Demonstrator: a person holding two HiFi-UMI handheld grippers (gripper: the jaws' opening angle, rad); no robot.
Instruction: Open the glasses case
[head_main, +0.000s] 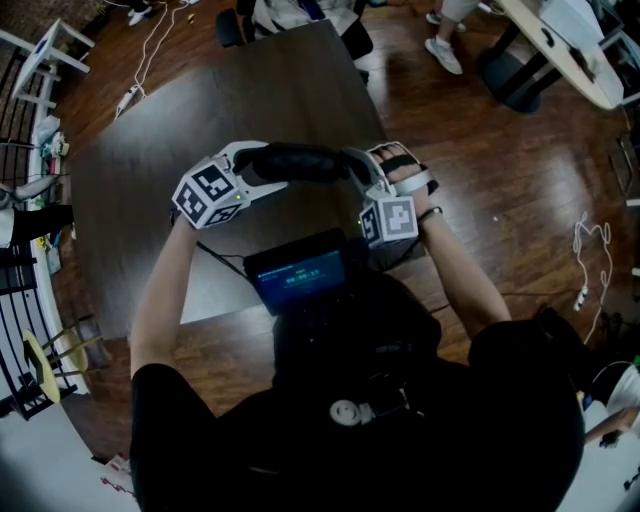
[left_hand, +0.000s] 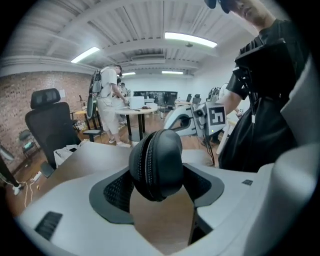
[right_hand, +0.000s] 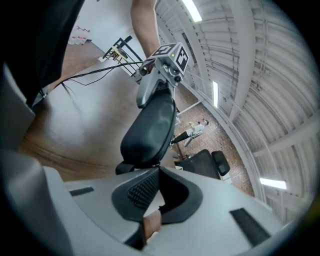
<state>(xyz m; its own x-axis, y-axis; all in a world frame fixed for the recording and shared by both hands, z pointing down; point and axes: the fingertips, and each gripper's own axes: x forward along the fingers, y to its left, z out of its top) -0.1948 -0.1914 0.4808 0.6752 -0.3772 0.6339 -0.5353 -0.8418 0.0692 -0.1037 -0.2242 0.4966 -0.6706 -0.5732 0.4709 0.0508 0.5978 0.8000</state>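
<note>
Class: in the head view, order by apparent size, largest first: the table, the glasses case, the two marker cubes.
1. table
2. glasses case and left marker cube: too alike to rank
3. right marker cube, slightly smaller

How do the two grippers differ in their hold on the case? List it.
Left gripper: jaws wide, clamped round one end of the glasses case. Right gripper: jaws shut at its other end. Left gripper sees the zip. Right gripper sees smooth shell. Both meet it above the table.
</note>
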